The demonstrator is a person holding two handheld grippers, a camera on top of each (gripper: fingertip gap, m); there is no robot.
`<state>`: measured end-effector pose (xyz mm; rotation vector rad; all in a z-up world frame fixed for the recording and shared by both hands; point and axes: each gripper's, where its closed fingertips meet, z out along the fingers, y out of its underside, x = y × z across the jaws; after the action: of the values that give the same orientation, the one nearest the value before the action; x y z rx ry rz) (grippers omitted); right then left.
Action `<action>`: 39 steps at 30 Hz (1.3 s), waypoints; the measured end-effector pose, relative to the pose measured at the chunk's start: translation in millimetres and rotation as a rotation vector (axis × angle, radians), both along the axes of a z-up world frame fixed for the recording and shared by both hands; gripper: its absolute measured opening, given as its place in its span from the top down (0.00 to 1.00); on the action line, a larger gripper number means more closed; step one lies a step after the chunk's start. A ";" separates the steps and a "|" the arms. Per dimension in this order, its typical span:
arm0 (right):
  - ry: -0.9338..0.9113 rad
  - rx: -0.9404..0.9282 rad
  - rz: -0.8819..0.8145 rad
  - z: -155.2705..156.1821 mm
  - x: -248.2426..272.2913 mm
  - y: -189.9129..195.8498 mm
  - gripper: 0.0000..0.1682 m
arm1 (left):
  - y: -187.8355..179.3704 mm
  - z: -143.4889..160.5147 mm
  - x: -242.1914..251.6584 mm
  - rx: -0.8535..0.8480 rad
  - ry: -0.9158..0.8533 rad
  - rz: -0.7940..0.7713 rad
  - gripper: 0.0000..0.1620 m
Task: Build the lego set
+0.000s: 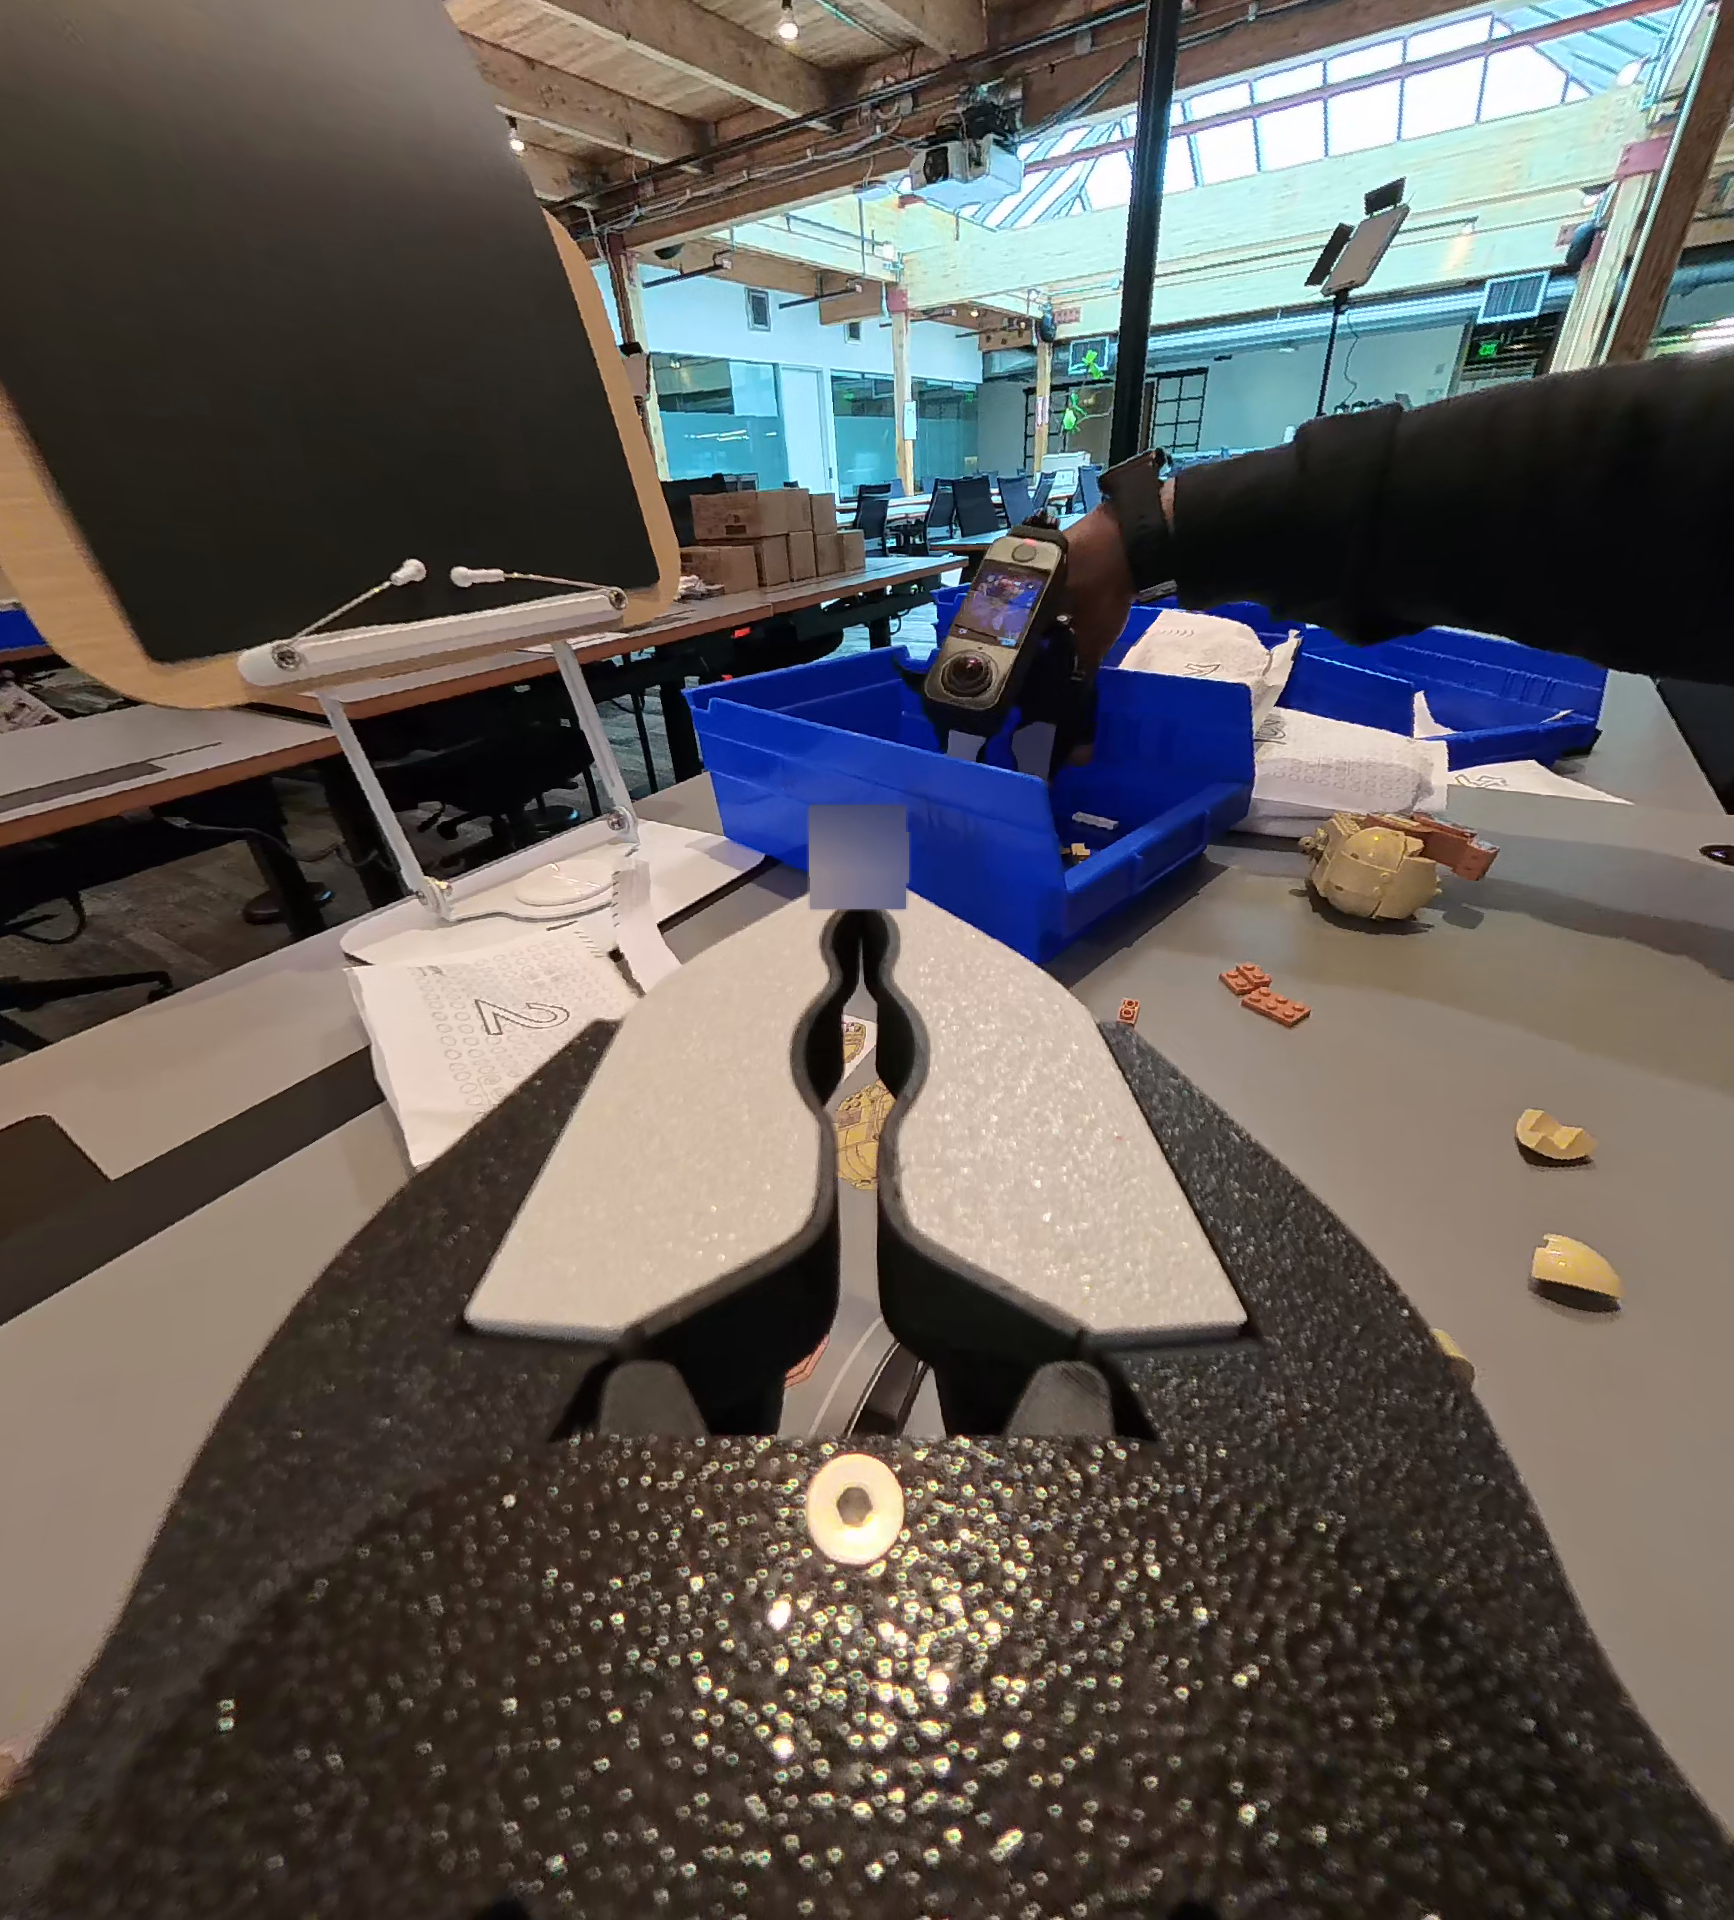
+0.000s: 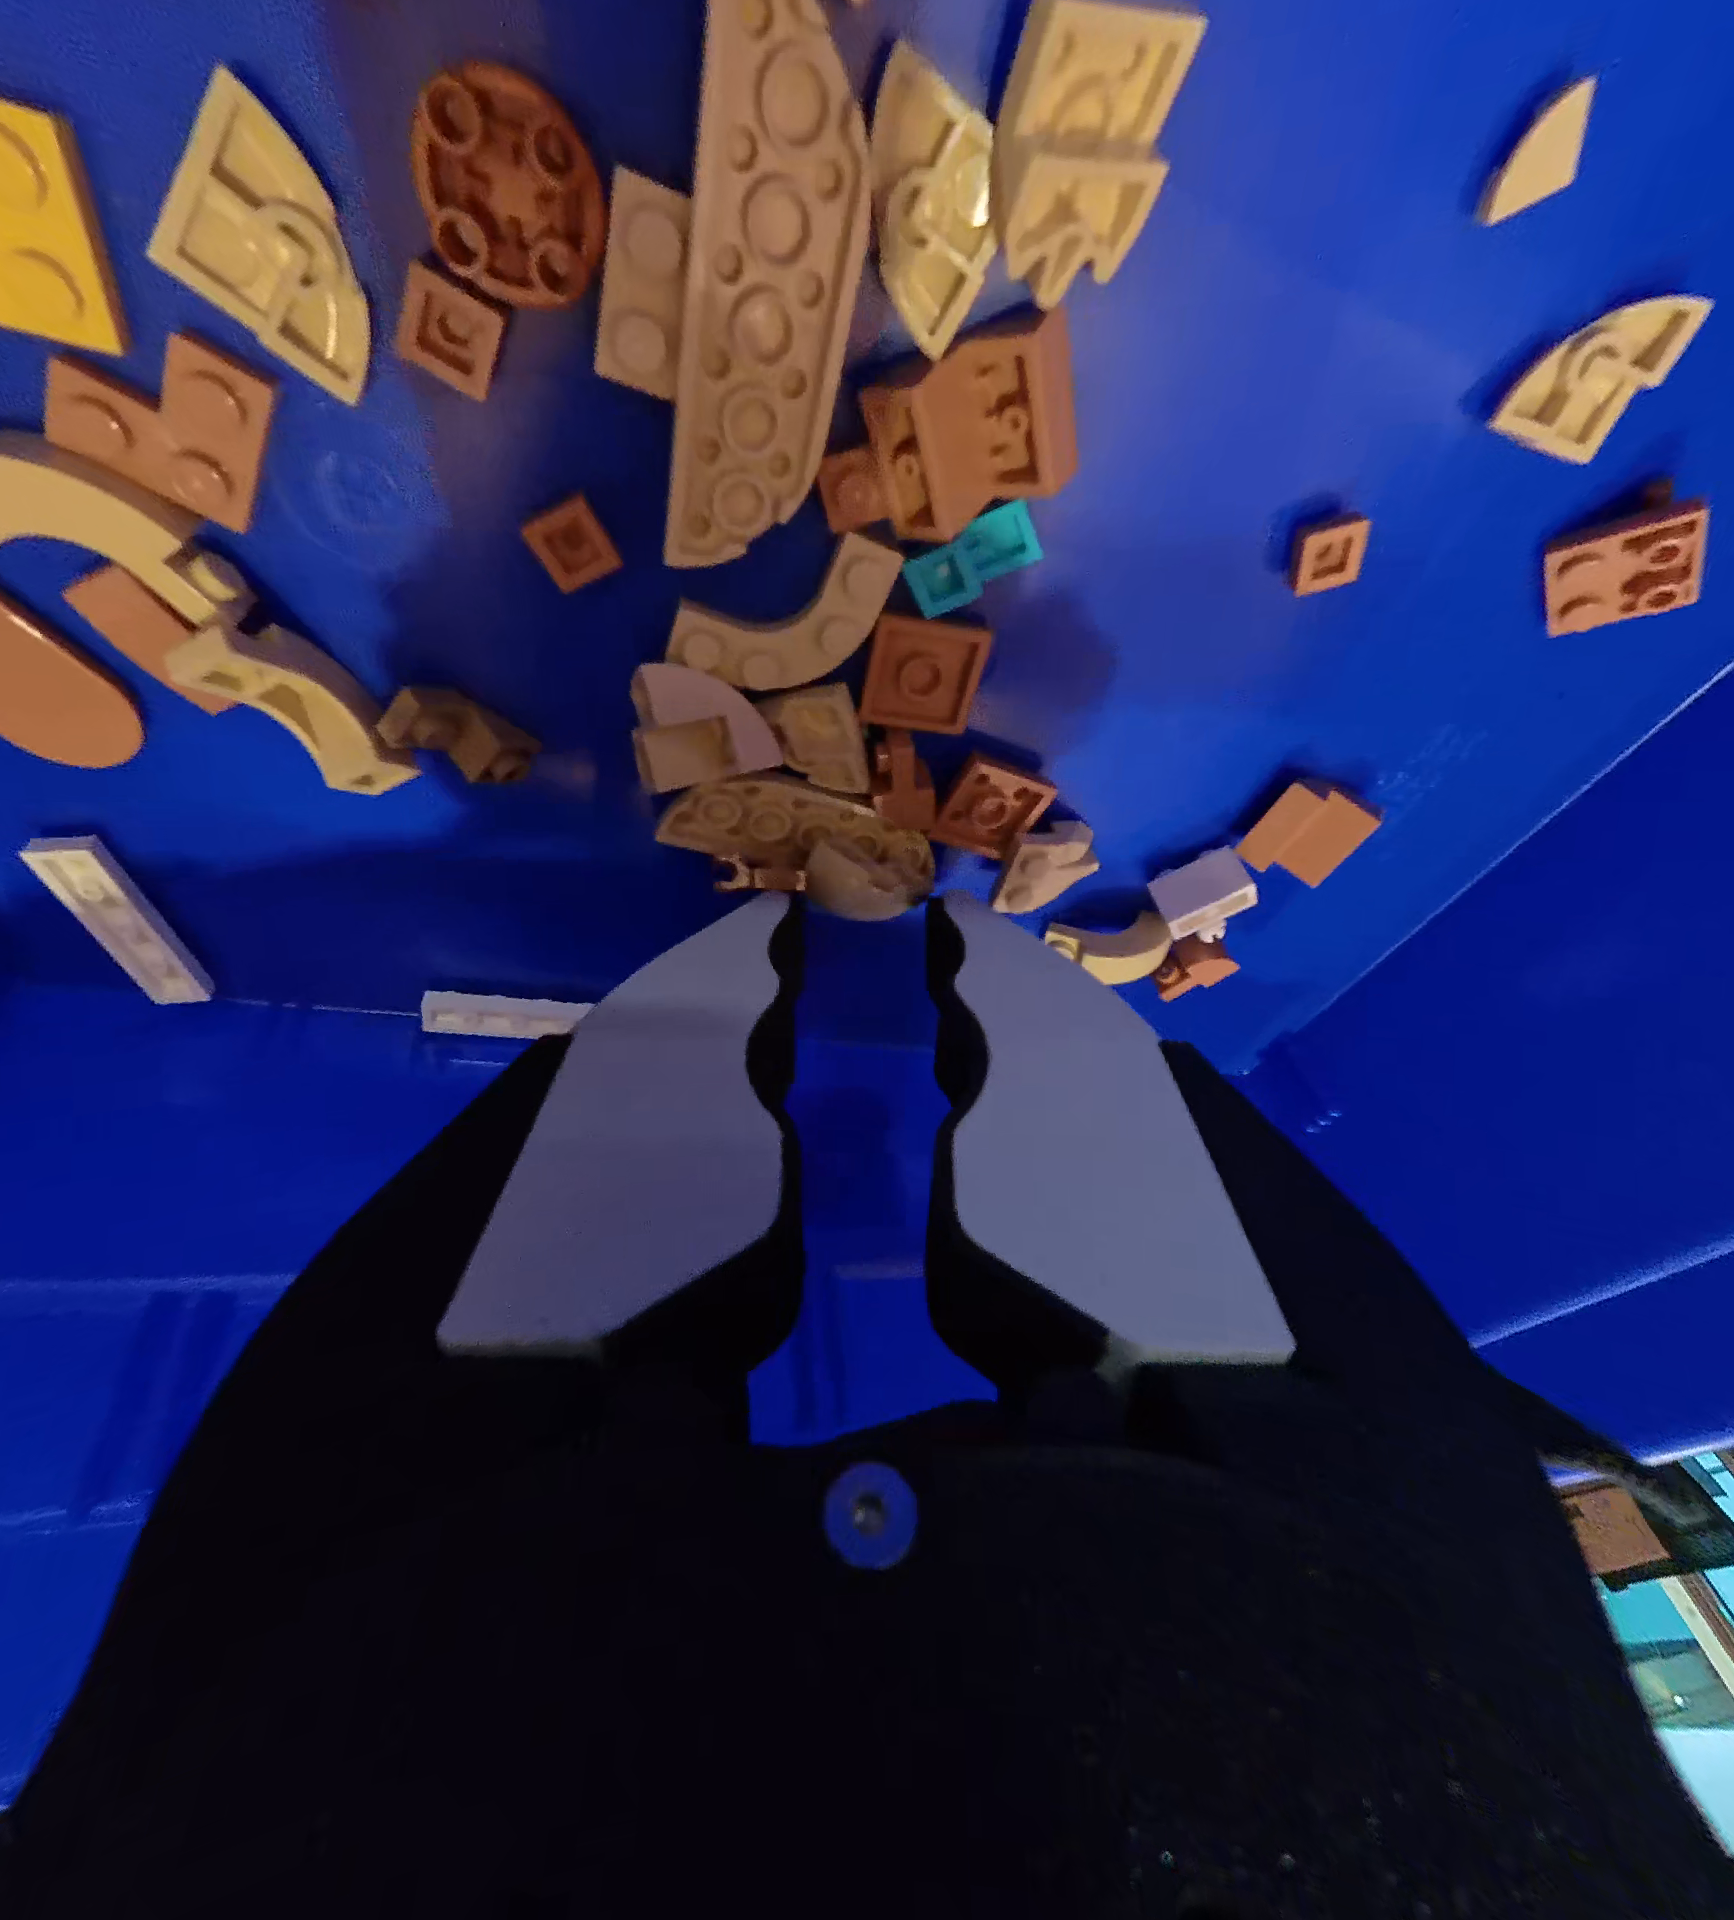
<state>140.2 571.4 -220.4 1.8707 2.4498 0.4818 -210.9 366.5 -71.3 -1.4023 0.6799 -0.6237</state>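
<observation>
In the right wrist view the right gripper (image 2: 861, 914) hangs fingers-down inside the blue bin (image 2: 1465, 935), its jaws parted by a moderate gap with nothing between them. The fingertips sit just short of a tan oval plate (image 2: 790, 831) at the centre of the frame, at the near end of a heap of tan and brown lego pieces (image 2: 769, 312) running up the middle; more pieces lie scattered at upper left and right, a teal one (image 2: 972, 556) among them.

In the left wrist view the left gripper (image 1: 861, 930) rests low over the grey table (image 1: 1465, 1455), jaws all but closed with only a thin slit between them; nothing looks held, though something printed shows through the slit below. The half-built tan model (image 1: 1372, 857) sits at right of centre, beside loose brown plates (image 1: 1263, 992) and two tan shells (image 1: 1554, 1138).

The step in hand looks like fetching a part. Next, the right jaws need lowering astride one single piece, clear of its neighbours, before they squeeze
</observation>
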 end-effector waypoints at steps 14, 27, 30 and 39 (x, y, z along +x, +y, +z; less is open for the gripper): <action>-0.010 0.025 -0.001 7.0 5.3 -2.0 0.93 | -2.8 5.0 -0.2 0.010 -0.005 -0.002 1.00; 0.017 0.045 0.060 1.4 -3.8 3.0 0.82 | -3.3 3.0 3.0 0.008 0.011 -0.007 1.00; 0.030 0.040 0.068 1.3 -7.0 3.7 0.82 | -2.1 1.3 2.8 0.001 0.011 -0.008 1.00; 0.007 0.020 0.077 -0.2 -7.3 3.2 0.83 | -1.0 -1.6 4.2 -0.009 0.015 -0.014 1.00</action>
<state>132.9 574.5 -220.6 1.7932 2.5384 0.5052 -206.7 365.5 -72.9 -1.4130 0.7001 -0.6279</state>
